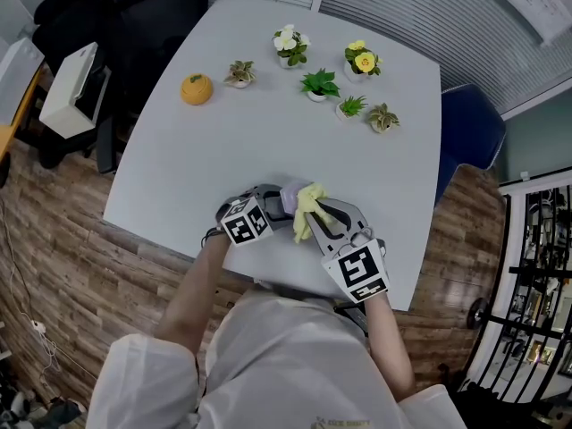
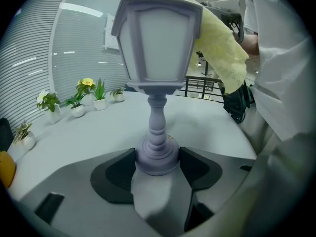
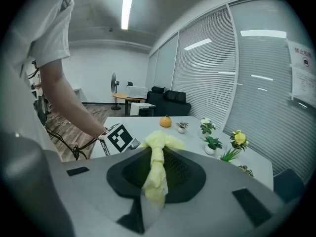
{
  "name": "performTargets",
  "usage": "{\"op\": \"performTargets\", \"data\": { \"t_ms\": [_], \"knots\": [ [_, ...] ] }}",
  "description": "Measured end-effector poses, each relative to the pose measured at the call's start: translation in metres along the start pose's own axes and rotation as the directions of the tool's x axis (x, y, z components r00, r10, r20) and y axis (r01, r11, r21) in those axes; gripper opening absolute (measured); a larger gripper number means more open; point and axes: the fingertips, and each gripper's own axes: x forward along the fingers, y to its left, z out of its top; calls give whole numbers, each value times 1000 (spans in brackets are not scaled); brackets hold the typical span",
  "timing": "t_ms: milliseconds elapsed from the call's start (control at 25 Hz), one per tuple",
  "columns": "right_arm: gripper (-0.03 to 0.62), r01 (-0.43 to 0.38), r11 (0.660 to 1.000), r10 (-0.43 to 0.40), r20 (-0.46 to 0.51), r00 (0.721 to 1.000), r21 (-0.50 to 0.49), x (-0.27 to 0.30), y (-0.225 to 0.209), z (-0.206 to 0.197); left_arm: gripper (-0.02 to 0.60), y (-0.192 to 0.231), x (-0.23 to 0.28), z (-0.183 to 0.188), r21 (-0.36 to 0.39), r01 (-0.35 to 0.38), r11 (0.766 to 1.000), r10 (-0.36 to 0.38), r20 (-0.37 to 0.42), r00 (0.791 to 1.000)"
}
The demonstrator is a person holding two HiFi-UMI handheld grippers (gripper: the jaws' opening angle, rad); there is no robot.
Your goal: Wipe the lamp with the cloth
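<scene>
- the pale grey surface (image 1: pixel 250 141) fills the middle of the head view, and the person leans over its near edge in a white top.
- the left tongs (image 2: pixel 157 164) are closed on the round base of the lamp, one dark pad on each side of it.
- the right tongs (image 3: pixel 155 169) are pressed together on the cloth, a twisted strip of which runs between their pads.
- the lamp (image 2: pixel 158 48), a lavender-grey lantern on a turned post, stands upright in the left gripper view, over the near part of the surface between the two tongs.
- the cloth (image 2: pixel 222 48) is yellow and lies against the top and one side of the lantern head, touching it.
- five small potted plants (image 1: pixel 319 84) sit in a loose row at the far side of the surface.
- a small orange round ornament (image 1: pixel 196 88) sits to the left of them, well apart from the lamp.
</scene>
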Motion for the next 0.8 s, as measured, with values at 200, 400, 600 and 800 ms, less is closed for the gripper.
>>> {"op": "performTargets", "data": {
  "t_ms": [200,400,600,800],
  "knots": [
    [71,-8,1000,8,9,1000,-22,2,2,7,288,1,1,0,-1,1,1000,-1,-1,1000],
    [71,-11,997,11,6,1000,-72,5,5,16,287,0,0,0,-2,2,1000,-2,-2,1000],
    [71,-12,991,12,3,1000,-132,13,9,24,287,0,-1,0,0,1,1000,-1,0,1000],
    [73,-5,981,5,0,1000,-196,21,9,29,287,1,0,0,1,1,1000,-1,0,1000]
  ]
}}
